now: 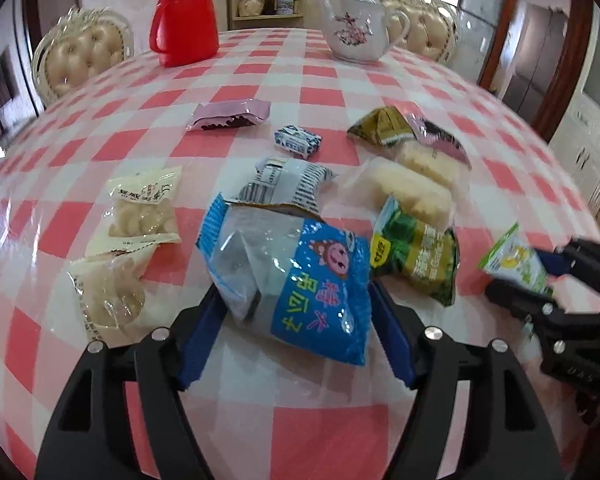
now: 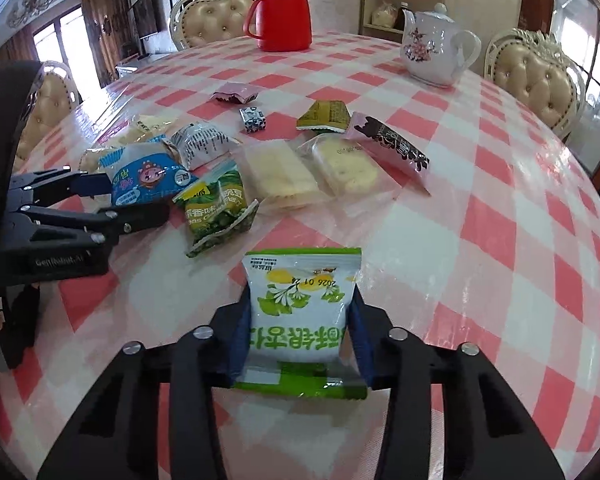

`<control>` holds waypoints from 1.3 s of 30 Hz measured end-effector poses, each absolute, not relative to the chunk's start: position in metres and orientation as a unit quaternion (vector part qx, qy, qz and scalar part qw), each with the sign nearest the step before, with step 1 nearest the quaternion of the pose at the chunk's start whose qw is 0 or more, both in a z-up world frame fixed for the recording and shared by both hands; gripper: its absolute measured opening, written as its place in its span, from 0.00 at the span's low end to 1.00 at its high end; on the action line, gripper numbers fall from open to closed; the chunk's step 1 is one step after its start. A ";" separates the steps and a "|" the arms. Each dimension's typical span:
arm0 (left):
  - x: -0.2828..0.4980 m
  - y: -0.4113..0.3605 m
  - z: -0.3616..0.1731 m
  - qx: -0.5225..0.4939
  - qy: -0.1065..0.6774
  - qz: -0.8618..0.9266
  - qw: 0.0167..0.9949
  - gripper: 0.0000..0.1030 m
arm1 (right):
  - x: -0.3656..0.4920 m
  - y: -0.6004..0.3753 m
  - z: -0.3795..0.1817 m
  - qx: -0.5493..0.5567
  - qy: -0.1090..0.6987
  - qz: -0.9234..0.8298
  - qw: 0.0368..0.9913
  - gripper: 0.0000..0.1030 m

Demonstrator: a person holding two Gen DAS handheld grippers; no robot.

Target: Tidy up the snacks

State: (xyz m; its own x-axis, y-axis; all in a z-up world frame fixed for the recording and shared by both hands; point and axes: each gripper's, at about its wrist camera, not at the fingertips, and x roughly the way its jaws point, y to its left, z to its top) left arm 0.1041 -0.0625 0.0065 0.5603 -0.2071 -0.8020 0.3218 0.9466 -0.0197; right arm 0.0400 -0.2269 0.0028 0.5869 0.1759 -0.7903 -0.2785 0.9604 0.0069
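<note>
Two packets in your jaws: left gripper (image 1: 296,312) clamps the blue packet (image 1: 300,280); right gripper (image 2: 300,320) clamps the green-and-white packet (image 2: 300,304), long axis pointing forward, pile (image 2: 276,176) ahead-left.

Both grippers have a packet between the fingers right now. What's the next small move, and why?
Probably lift the right gripper slightly: the green-and-white ginkgo snack packet sits squarely between its blue pads, apart from the pile, so it looks ready to carry off. The left gripper can wait with the blue cartoon snack bag.
</note>
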 end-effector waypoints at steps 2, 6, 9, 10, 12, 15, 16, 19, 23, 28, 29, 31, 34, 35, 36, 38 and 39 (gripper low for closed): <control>0.101 -0.065 0.006 0.076 0.439 -0.146 0.883 0.56 | 0.038 -0.225 0.003 -0.062 0.431 0.126 0.891 0.36; 0.102 -0.056 0.008 0.048 0.435 -0.156 0.885 0.45 | 0.033 -0.231 0.009 -0.024 0.417 0.125 0.900 0.35; 0.100 -0.047 0.013 0.032 0.428 -0.157 0.889 0.44 | 0.028 -0.242 0.016 0.038 0.401 0.128 0.906 0.35; 0.097 -0.041 0.018 0.018 0.423 -0.157 0.892 0.44 | 0.026 -0.245 0.017 0.054 0.396 0.128 0.908 0.35; 0.089 -0.031 0.029 -0.015 0.412 -0.171 0.895 0.44 | 0.021 -0.253 0.022 0.092 0.379 0.128 0.912 0.35; 0.076 -0.020 0.043 -0.048 0.383 -0.183 0.904 0.44 | 0.016 -0.260 0.025 0.134 0.364 0.123 0.913 0.35; 0.069 -0.014 0.047 -0.059 0.368 -0.183 0.910 0.44 | 0.014 -0.263 0.026 0.148 0.358 0.119 0.914 0.35; 0.054 0.003 0.051 -0.096 0.345 -0.179 0.916 0.44 | 0.009 -0.266 0.026 0.163 0.355 0.109 0.914 0.35; 0.035 0.017 0.056 -0.119 0.323 -0.176 0.922 0.45 | -0.002 -0.263 0.023 0.172 0.355 0.105 0.913 0.35; 0.013 0.020 0.061 -0.115 0.307 -0.165 0.930 0.43 | -0.018 -0.252 0.021 0.188 0.356 0.122 0.907 0.35; 0.010 0.020 0.061 -0.114 0.305 -0.164 0.931 0.42 | -0.021 -0.250 0.020 0.192 0.357 0.127 0.905 0.35; 0.000 0.020 0.060 -0.111 0.302 -0.165 0.932 0.42 | -0.028 -0.243 0.020 0.198 0.356 0.134 0.903 0.35; 0.000 0.017 0.051 -0.085 0.327 -0.144 0.930 0.42 | -0.033 -0.234 0.020 0.195 0.359 0.137 0.902 0.35; 0.003 0.018 0.048 -0.090 0.337 -0.154 0.924 0.42 | -0.034 -0.233 0.020 0.196 0.360 0.136 0.902 0.35; 0.006 0.018 0.045 -0.101 0.357 -0.177 0.912 0.52 | -0.035 -0.233 0.020 0.196 0.361 0.136 0.902 0.35; 0.006 0.013 0.042 -0.094 0.373 -0.177 0.906 0.84 | -0.038 -0.233 0.018 0.203 0.363 0.135 0.899 0.35; 0.005 0.009 0.042 -0.082 0.372 -0.173 0.908 0.89 | -0.038 -0.234 0.018 0.205 0.363 0.135 0.899 0.35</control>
